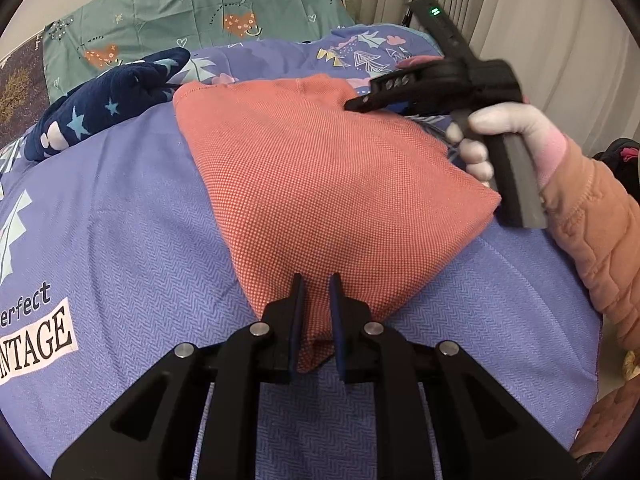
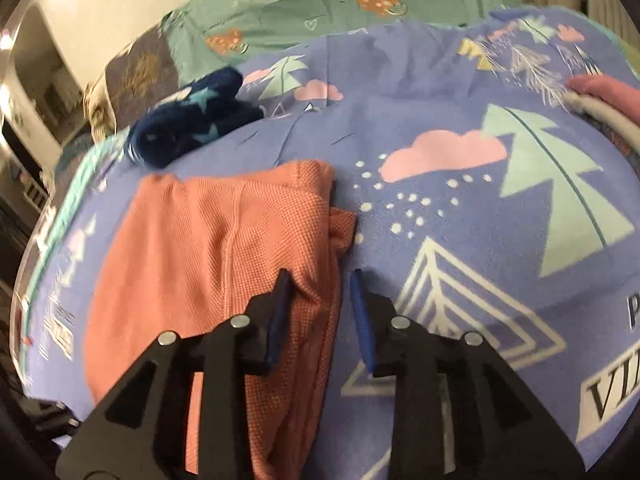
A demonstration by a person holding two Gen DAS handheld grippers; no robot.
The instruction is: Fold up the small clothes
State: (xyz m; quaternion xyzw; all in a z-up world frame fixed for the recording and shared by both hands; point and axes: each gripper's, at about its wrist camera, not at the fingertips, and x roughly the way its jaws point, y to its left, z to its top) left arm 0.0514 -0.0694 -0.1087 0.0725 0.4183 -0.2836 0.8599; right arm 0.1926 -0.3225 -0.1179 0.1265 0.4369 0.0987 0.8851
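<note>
A coral waffle-knit garment [image 1: 320, 184] lies folded on the blue printed blanket [image 1: 120, 240]. My left gripper [image 1: 317, 308] is shut on its near corner, and the cloth runs down between the pads. In the left wrist view my right gripper [image 1: 350, 105] hovers at the garment's far right edge, held by a gloved hand [image 1: 504, 128]. In the right wrist view the right gripper [image 2: 318, 304] is open over the coral garment's [image 2: 192, 248] folded right edge. The cloth lies against its left finger [image 2: 280, 308], with bare blanket beside the right finger.
A navy garment with stars [image 1: 108, 108] is bunched at the back left of the blanket [image 2: 460, 240]. Behind it lies a green printed sheet [image 1: 200, 4]. A pink and grey item [image 2: 608, 92] sits at the far right. Curtains [image 1: 540, 40] hang behind; a quilted sleeve [image 1: 600, 232] reaches in from the right.
</note>
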